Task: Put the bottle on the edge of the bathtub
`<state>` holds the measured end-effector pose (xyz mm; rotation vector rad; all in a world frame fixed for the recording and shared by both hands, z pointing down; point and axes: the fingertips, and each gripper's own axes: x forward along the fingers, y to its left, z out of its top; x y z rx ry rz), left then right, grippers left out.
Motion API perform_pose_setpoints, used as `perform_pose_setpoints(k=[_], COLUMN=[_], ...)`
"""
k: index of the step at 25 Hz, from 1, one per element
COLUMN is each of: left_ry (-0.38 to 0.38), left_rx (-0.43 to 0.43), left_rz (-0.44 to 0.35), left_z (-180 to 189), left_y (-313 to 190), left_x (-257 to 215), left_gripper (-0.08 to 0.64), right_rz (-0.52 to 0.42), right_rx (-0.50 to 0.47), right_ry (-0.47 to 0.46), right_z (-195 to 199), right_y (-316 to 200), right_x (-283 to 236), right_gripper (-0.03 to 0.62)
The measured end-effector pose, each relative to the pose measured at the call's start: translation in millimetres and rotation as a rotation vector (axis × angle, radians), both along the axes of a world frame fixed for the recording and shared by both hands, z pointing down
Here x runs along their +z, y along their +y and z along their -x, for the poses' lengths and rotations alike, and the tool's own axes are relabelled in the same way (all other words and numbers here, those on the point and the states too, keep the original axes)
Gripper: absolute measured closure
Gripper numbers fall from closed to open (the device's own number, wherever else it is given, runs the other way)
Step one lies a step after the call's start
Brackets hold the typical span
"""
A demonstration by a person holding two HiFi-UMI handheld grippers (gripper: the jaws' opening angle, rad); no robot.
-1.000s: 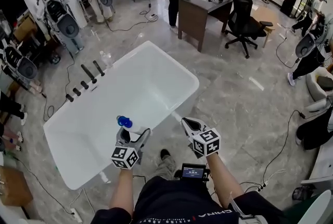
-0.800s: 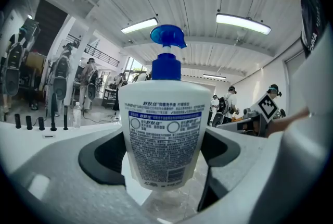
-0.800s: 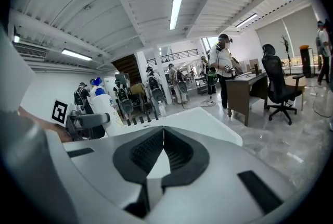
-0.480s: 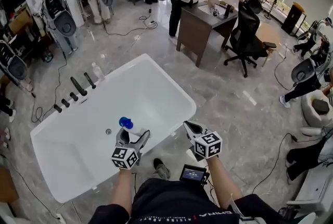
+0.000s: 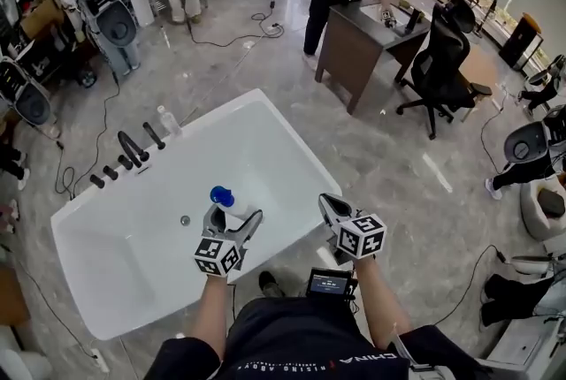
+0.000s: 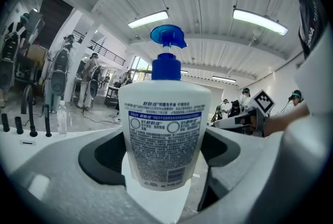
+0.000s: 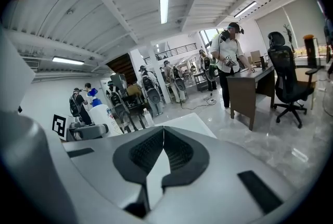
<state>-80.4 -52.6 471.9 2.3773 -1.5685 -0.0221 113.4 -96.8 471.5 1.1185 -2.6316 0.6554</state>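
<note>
Barely shifted above the bathtub (image 5: 292, 133), the pump bottle (image 6: 164, 129) stays clamped in the left gripper (image 5: 233, 217), not yet on the edge, while the right gripper (image 5: 328, 205) is closed and empty.

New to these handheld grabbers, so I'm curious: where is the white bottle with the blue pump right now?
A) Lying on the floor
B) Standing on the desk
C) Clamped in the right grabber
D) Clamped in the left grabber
D: the left gripper view shows the pump bottle upright between the jaws of the left gripper, while the right gripper is shut on nothing.
</note>
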Motion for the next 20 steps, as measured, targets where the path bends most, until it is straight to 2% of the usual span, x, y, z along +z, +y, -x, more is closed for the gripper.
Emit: perform_pose_setpoints(k=[6,10,13,20], left_ry=[-0.015,-0.018,-0.047,-0.066], left_rx=[-0.051,-0.133,-0.169,-0.266], left_rz=[0.015,0.015,0.007,0.031], left_z=[-24,-50,-68,-83], left_y=[-42,-76,-101,-126], left_x=[1,-4,-14,-13], left_gripper=[0.112,0.114,0.114,0.114], right_rz=[0.015,-0.046,-0.069,-0.037], right_rx=[-0.082,-0.187,-0.236,-0.333], right_ry=[-0.005,0.043,0.044,0.038], right_z=[-10,-28,-44,-59], right_y=[-60,-110,-145,-183], right_x=[11,1,-7,9], right_gripper=[0.577,0.577,0.577,0.577])
